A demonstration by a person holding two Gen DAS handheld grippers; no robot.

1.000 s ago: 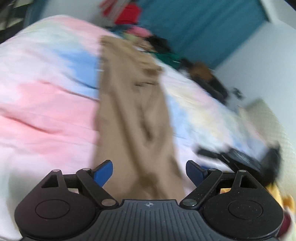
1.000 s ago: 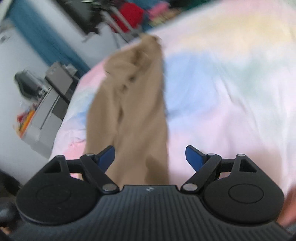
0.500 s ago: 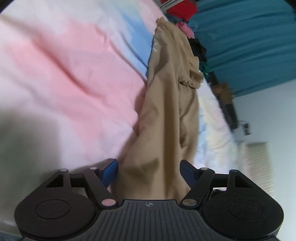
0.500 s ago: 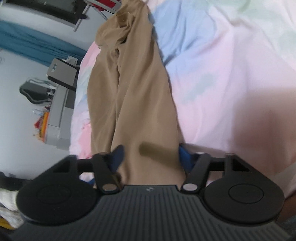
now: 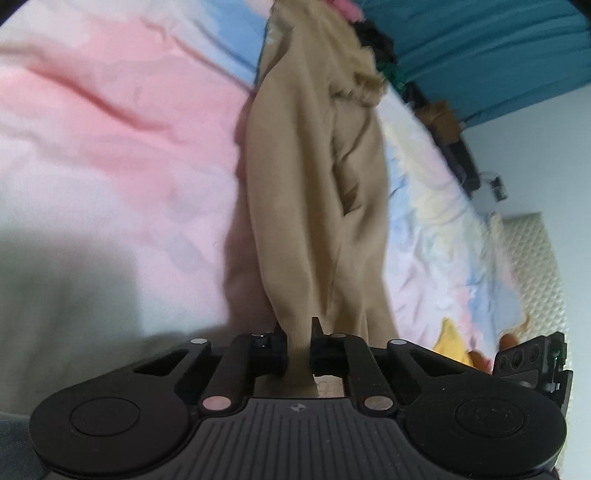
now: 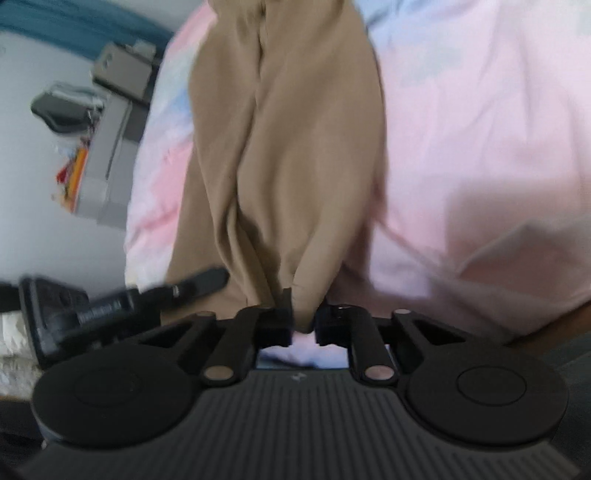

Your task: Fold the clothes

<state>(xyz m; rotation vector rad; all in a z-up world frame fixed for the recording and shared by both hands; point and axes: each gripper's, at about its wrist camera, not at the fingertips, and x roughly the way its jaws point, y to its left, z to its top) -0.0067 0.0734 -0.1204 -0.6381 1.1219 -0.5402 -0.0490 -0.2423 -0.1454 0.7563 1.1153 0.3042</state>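
A long tan garment, likely trousers (image 5: 314, 177), lies stretched out on a pastel tie-dye bed sheet (image 5: 110, 129). My left gripper (image 5: 299, 341) is shut on its near edge, with cloth pinched between the jaws. In the right wrist view the same tan garment (image 6: 288, 147) runs away from me, and my right gripper (image 6: 303, 321) is shut on its near edge too. The other gripper (image 6: 74, 314) shows at the left of the right wrist view, close beside this one.
A pile of coloured clothes (image 5: 373, 33) lies at the bed's far end below a teal curtain (image 5: 480, 44). A grey drawer unit (image 6: 110, 147) stands beside the bed. A yellow cloth (image 5: 450, 339) lies near the right gripper (image 5: 532, 362).
Both grippers came down onto the near end of the tan garment and closed on it; they were open a second ago.
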